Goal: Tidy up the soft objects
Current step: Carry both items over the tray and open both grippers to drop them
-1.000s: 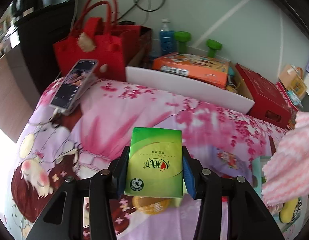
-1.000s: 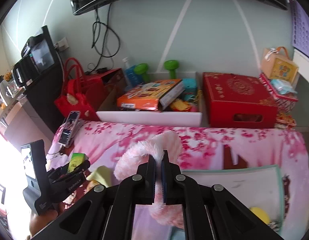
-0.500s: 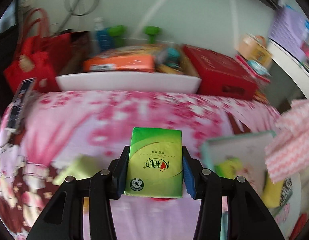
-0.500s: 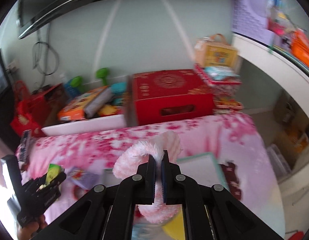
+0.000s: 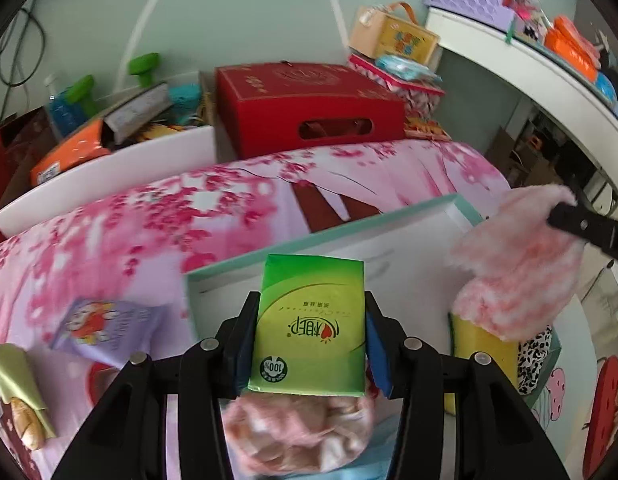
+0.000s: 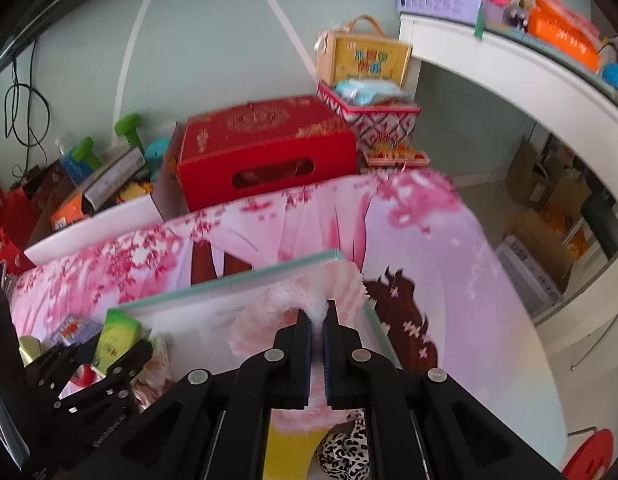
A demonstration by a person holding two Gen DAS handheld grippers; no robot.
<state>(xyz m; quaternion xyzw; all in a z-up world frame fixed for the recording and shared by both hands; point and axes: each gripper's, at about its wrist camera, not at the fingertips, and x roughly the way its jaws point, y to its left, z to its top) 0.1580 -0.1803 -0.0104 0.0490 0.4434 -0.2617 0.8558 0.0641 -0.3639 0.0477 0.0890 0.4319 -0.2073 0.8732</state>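
The left tool (image 5: 311,320) is clamped on a green rectangular tissue pack (image 5: 309,322), held upright above the near end of a shallow white tray with a mint-green rim (image 5: 321,236). To its right, the right tool (image 6: 317,328) is pressed together on a fluffy pink-and-white cloth (image 5: 517,264), which hangs over the same tray. Beneath both, a pink blossom-print cover (image 5: 149,220) spreads across the worktop.

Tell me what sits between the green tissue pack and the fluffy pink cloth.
Left wrist view: between the green tissue pack and the fluffy pink cloth lies only the white floor of the teal-rimmed box; a yellow item sits below the cloth.
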